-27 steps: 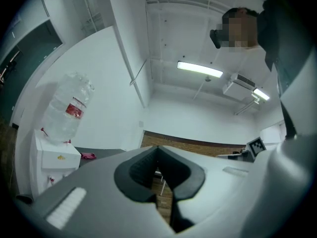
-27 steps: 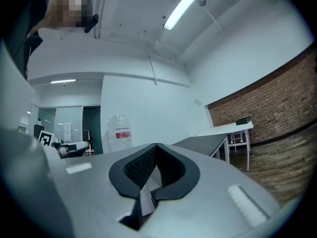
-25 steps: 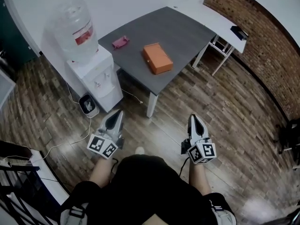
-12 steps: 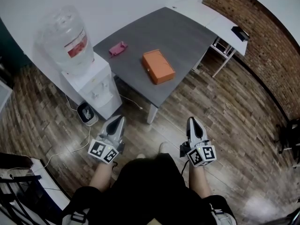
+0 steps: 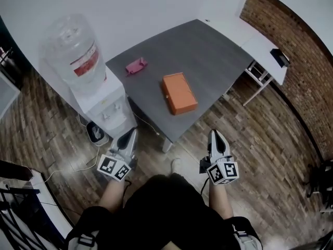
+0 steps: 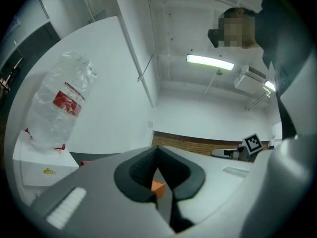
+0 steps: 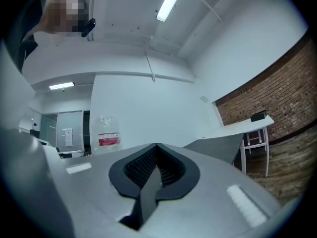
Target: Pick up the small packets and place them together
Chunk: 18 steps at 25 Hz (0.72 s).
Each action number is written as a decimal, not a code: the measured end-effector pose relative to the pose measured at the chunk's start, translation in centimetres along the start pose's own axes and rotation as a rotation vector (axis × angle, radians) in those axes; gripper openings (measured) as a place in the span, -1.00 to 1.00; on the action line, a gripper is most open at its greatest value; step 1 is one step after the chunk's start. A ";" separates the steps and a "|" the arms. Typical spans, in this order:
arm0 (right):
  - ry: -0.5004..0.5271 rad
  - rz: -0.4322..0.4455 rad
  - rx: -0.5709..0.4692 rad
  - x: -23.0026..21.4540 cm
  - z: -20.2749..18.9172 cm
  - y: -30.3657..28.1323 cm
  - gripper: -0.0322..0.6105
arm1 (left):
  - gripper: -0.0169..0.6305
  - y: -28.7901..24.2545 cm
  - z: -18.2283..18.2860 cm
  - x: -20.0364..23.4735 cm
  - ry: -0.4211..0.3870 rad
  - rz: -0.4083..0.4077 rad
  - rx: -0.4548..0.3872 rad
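A small pink packet point(image 5: 135, 65) lies on the dark grey table point(image 5: 208, 51) near its left edge. An orange box point(image 5: 178, 93) sits nearer the table's front corner, and a sliver of the orange box point(image 6: 157, 187) shows behind the closed jaws in the left gripper view. My left gripper point(image 5: 130, 135) is shut and empty, held over the wooden floor below the table's near edge. My right gripper point(image 5: 215, 136) is also shut and empty, just in front of the table's front corner. Both point toward the table.
A water dispenser point(image 5: 106, 105) with a large clear bottle point(image 5: 73, 48) stands against the table's left side. A white desk point(image 5: 260, 46) carrying a black item point(image 5: 281, 58) adjoins the far right. Cables point(image 5: 78, 168) trail on the floor at left. A brick wall point(image 5: 307, 87) runs along the right.
Both grippers have advanced toward the table, which now looks nearer and larger in the head view. Their jaws stayed shut.
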State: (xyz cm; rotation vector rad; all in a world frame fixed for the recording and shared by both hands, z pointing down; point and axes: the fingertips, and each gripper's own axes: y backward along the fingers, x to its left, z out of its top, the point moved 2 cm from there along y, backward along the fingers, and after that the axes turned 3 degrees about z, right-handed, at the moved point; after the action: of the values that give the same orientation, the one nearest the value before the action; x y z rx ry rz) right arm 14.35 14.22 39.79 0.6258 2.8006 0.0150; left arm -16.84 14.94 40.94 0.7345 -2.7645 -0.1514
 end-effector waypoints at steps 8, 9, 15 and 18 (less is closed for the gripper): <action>-0.024 0.057 0.017 -5.3 -0.2 -6.7 -0.89 | -0.95 -5.8 -0.8 0.9 -0.032 0.045 0.009; -0.028 0.066 0.023 -5.7 -0.4 -7.5 -0.89 | -0.95 -6.3 -1.0 1.2 -0.036 0.056 0.013; -0.050 0.118 0.083 -7.9 -1.7 -11.0 -0.89 | -0.95 -9.4 -2.0 2.2 -0.047 0.111 0.035; -0.044 0.142 0.103 -8.9 -1.6 -12.5 -0.89 | -0.95 -10.7 -2.3 2.4 -0.019 0.134 0.031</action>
State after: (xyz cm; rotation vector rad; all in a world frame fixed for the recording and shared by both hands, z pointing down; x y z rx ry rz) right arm 16.49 -0.78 42.75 0.8387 2.7229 -0.1149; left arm -13.10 4.42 41.83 0.5562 -2.8292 -0.0890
